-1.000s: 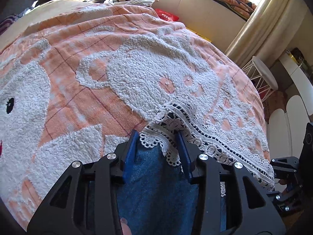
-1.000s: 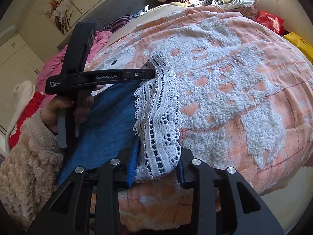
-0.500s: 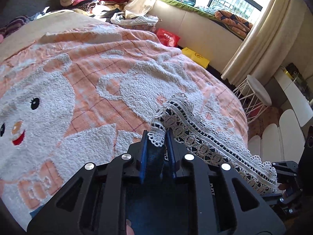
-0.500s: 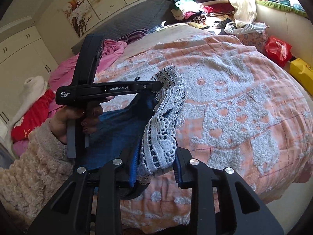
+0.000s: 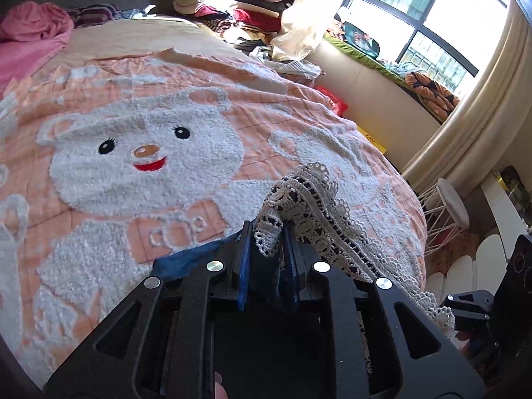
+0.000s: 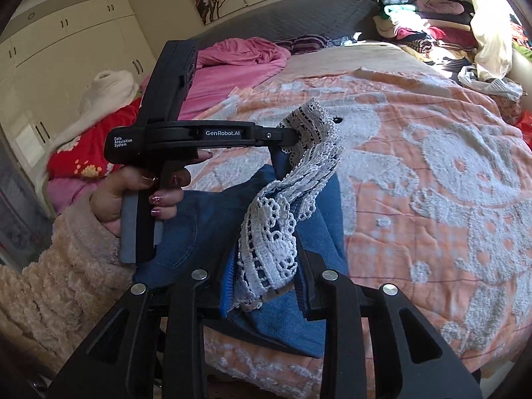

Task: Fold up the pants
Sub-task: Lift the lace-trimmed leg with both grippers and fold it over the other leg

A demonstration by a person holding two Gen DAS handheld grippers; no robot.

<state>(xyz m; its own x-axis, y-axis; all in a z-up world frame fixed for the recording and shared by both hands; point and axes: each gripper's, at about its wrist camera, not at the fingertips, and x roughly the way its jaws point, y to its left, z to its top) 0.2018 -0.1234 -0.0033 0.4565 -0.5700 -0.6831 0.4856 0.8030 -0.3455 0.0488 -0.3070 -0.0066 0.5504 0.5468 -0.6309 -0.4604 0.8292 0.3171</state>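
The pants [image 6: 199,229] are blue denim with a white lace hem [image 6: 276,232]. Both grippers hold them up above the bed. My left gripper [image 5: 267,246] is shut on one end of the lace hem [image 5: 319,206]; it also shows in the right wrist view [image 6: 289,138], held by a hand. My right gripper [image 6: 266,282] is shut on the other end of the hem, with denim bunched between its fingers. The lace band hangs slack between the two grippers. The right gripper's body shows at the lower right of the left wrist view [image 5: 492,302].
The bed carries an orange blanket with white bears [image 5: 139,153]. Pink bedding [image 6: 232,63] and a red quilt [image 6: 86,153] lie at the head. Piled clothes [image 5: 232,6] sit by the window. A white stool [image 5: 452,202] stands beside the bed.
Both grippers have risen from the blanket with the lace hem, lifting the denim off the bed. The left gripper closed on the hem between the first and second frames.
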